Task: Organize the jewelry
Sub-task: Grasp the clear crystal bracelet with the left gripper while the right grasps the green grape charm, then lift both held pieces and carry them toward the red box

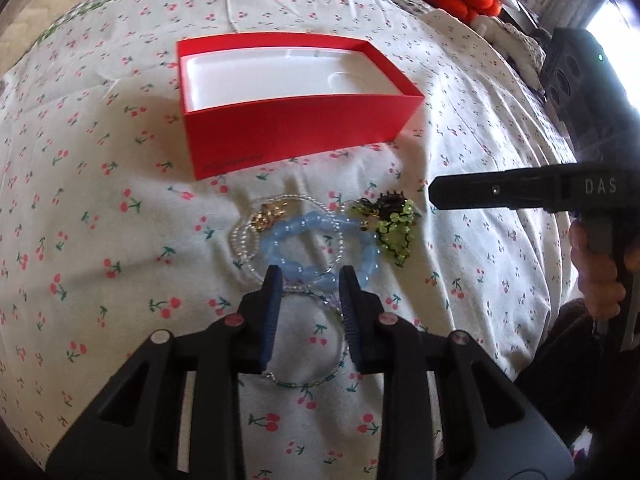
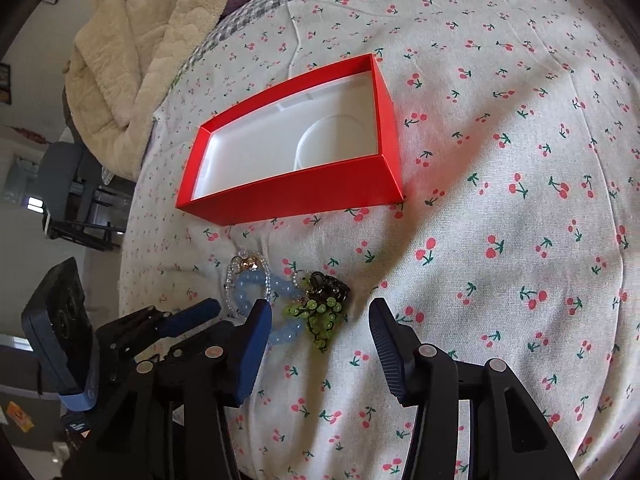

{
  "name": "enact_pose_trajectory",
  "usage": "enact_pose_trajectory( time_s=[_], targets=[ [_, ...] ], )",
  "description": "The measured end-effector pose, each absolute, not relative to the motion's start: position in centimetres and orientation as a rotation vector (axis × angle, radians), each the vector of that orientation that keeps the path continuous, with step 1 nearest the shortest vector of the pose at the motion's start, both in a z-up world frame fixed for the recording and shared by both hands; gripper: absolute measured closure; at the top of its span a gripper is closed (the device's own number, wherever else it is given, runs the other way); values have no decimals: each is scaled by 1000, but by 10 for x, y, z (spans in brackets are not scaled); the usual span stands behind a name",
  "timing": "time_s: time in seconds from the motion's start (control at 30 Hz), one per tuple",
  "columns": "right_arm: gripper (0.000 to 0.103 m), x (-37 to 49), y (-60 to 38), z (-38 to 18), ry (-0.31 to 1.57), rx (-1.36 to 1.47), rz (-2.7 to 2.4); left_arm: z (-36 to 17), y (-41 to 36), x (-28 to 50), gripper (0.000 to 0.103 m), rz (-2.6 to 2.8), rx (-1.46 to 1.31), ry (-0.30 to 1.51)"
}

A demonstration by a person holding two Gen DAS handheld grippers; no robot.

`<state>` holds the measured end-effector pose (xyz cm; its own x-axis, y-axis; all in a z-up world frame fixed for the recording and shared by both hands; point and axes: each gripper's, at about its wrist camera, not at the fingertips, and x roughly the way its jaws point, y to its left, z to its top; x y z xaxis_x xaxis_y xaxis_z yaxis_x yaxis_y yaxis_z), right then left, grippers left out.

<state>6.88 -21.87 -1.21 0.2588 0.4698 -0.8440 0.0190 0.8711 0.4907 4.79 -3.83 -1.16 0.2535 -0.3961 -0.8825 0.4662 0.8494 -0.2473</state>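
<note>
Jewelry lies in a small tangle on the cherry-print bedspread (image 1: 120, 160), just in front of the empty red box (image 1: 296, 136): a blue bead bracelet (image 1: 316, 248), a clear bead strand (image 1: 248, 240) with a gold charm, a green bead piece (image 1: 394, 232) and a thin beaded loop (image 1: 304, 380) nearest the camera. The left gripper (image 1: 310, 280) hangs over the blue bracelet's near edge, jaws partly open with beads between them and no pad yet pressing. The right gripper (image 2: 320, 320) stands wider apart over the green piece, holding nothing.

To do this well, each gripper should probably settle on one piece only, pinching a single strand rather than the overlap, since the blue bracelet rests across the clear strand and touches the green one. Lifting slowly would likely show any snag before the pile drags.
</note>
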Motion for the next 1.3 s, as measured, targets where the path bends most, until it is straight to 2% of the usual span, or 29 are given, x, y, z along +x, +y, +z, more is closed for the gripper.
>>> enact_pose_trajectory(
  time_s=[0.4,0.47,0.5,0.53,0.63,0.7,1.3],
  targets=[
    [51,71,-214,-22,1315,498,342,-27,-69,53,72,-569,182,1181],
    [52,72,-212,-18,1299,500,346,-30,-67,53,82,-548,206,1177],
    [52,72,-210,-17,1295,494,347,-31,-66,54,92,-530,216,1174],
    [52,73,-208,-17,1296,485,346,-31,-63,55,97,-517,210,1175],
    [63,75,-201,-24,1320,462,331,-27,-53,56,98,-508,158,1184],
    [92,75,-197,-31,1341,439,328,-22,-47,53,98,-505,139,1172],
    [92,13,-233,5,1195,349,292,23,10,20,98,-550,-73,1131]
  ],
)
